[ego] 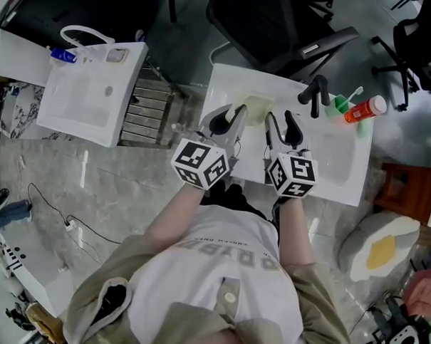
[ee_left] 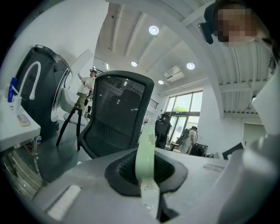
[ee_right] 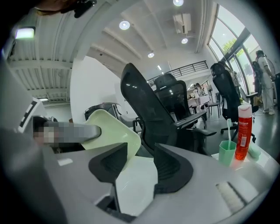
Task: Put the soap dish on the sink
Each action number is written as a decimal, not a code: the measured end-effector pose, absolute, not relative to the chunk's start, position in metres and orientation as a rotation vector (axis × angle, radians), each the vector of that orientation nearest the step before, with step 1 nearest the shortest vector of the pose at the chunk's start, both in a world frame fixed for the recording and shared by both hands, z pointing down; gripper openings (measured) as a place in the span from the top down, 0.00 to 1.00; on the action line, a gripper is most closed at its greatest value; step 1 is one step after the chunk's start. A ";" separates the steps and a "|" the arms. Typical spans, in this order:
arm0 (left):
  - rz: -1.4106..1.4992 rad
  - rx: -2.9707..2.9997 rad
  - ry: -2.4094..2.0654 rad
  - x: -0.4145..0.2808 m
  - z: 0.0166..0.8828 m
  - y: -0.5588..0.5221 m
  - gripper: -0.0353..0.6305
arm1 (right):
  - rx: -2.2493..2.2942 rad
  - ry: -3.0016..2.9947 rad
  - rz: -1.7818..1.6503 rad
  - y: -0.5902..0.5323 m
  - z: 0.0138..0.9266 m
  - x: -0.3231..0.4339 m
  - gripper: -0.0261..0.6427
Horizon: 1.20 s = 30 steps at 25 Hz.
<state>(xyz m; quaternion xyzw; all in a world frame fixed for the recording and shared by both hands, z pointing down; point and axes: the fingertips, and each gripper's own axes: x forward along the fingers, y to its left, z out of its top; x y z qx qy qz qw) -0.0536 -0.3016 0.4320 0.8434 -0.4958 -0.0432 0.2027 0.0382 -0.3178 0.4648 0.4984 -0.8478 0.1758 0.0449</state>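
Far left: a second white washbasin [ego: 90, 98] with a white loop faucet [ego: 84, 34] stands apart from the work area.

Left gripper [ego: 230, 120]: jaws almost fully closed, clamped on the rim of the pale green soap dish [ego: 257, 109]. In the left gripper view the dish [ee_left: 144, 153] appears edge-on, pinched between the two dark pads.

Soap dish position: over the left rear part of the white sink [ego: 337, 166], held tilted. Contact with the sink surface cannot be determined.

Right gripper [ego: 282, 126]: jaws apart and pressing on nothing. In the right gripper view only the white sink surface shows in the gap, and the dish [ee_right: 111, 127] lies just beyond the left-hand jaw.

Right of the grippers, along the rear edge of the sink: a black faucet [ego: 315, 94], then a green cup [ego: 340, 105] holding a toothbrush, then a red bottle [ego: 364, 109] with a white cap.
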 end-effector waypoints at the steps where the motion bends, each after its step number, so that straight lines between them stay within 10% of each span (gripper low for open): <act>1: -0.124 2.353 -1.366 -0.055 0.432 -0.302 0.91 | 1.526 -2.581 0.543 -0.318 0.467 0.035 0.67; 30: -0.134 2.291 -1.120 -0.069 0.452 -0.324 0.91 | 1.582 -2.535 0.888 -0.322 0.498 0.007 0.87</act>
